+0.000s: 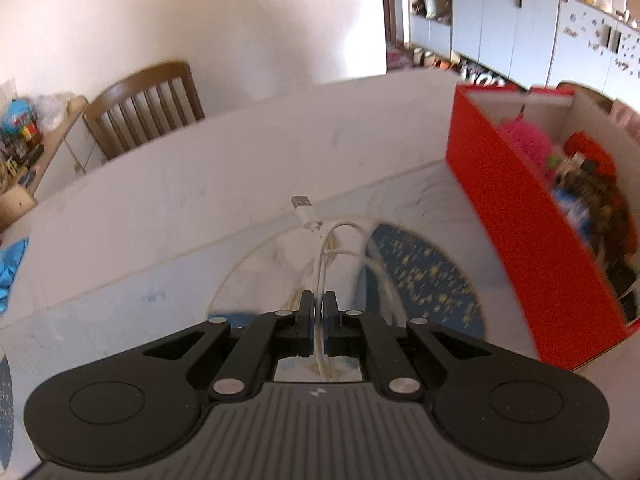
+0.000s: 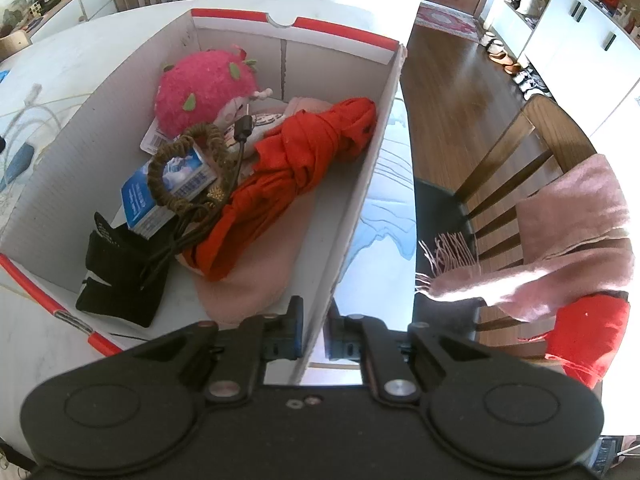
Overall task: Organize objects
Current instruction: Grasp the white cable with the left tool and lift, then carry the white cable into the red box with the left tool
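Observation:
My left gripper [image 1: 319, 302] is shut on a coiled white USB cable [image 1: 320, 248], lifted above the white table [image 1: 140, 208]; its plug [image 1: 301, 201] points away from me. The red cardboard box [image 1: 520, 232] stands to the right of it. In the right wrist view my right gripper [image 2: 316, 320] is shut on the near right wall of that box [image 2: 360, 184], one finger inside and one outside. Inside lie a pink plush toy [image 2: 204, 88], a red knotted cloth [image 2: 300, 172], a blue packet [image 2: 168, 192], a brown braided cord [image 2: 180, 160] and a black pouch [image 2: 124, 280]. The white cable [image 2: 28, 116] shows at the far left.
A blue speckled round mat [image 1: 424, 276] lies on the table under the cable. A wooden chair [image 1: 144, 108] stands behind the table. Another chair [image 2: 520, 168] draped with a pink scarf [image 2: 568, 248] is right of the box. White cupboards [image 1: 508, 24] line the far wall.

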Available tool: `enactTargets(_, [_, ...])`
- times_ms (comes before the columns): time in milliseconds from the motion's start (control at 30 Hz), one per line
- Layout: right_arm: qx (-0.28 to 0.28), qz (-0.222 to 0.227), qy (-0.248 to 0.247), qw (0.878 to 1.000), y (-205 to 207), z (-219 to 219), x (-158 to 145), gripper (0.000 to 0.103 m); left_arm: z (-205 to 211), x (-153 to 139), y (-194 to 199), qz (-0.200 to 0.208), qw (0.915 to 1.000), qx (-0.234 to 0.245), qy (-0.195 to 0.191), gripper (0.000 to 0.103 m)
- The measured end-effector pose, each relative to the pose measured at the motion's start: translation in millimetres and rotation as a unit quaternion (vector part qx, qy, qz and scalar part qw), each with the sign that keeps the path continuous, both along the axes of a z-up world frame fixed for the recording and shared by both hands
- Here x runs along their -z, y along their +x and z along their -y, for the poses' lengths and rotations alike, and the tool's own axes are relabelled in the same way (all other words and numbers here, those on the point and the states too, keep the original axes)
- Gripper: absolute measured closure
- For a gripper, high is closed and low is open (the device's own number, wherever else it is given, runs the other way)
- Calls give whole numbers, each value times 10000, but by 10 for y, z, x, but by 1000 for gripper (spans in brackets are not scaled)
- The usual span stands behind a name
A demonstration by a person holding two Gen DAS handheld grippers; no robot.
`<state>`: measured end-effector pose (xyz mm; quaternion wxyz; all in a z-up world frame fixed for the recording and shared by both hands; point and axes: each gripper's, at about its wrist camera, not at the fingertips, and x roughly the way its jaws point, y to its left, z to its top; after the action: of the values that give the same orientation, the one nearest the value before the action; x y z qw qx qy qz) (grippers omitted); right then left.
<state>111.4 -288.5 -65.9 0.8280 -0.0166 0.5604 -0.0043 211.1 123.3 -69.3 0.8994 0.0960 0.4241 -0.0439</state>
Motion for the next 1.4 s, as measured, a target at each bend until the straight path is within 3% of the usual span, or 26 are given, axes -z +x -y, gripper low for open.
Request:
enactTargets(400, [-137, 56, 81, 9999, -20, 32, 2, 93, 333, -688, -149, 634, 9967, 428, -284, 100])
enactTargets(800, [-220, 91, 151, 9996, -33, 55, 4, 92, 1030, -1183, -173, 975, 9854, 1241, -648, 100])
enactTargets(1033, [-250, 97, 172, 9995, -30, 63, 5, 92, 1556, -1101, -49, 824, 9782, 1709, -847, 100])
enactTargets(1400, [-279, 98, 183, 9994, -29, 67, 5, 92, 2076, -638, 135, 169, 9734, 2031, -1049, 100])
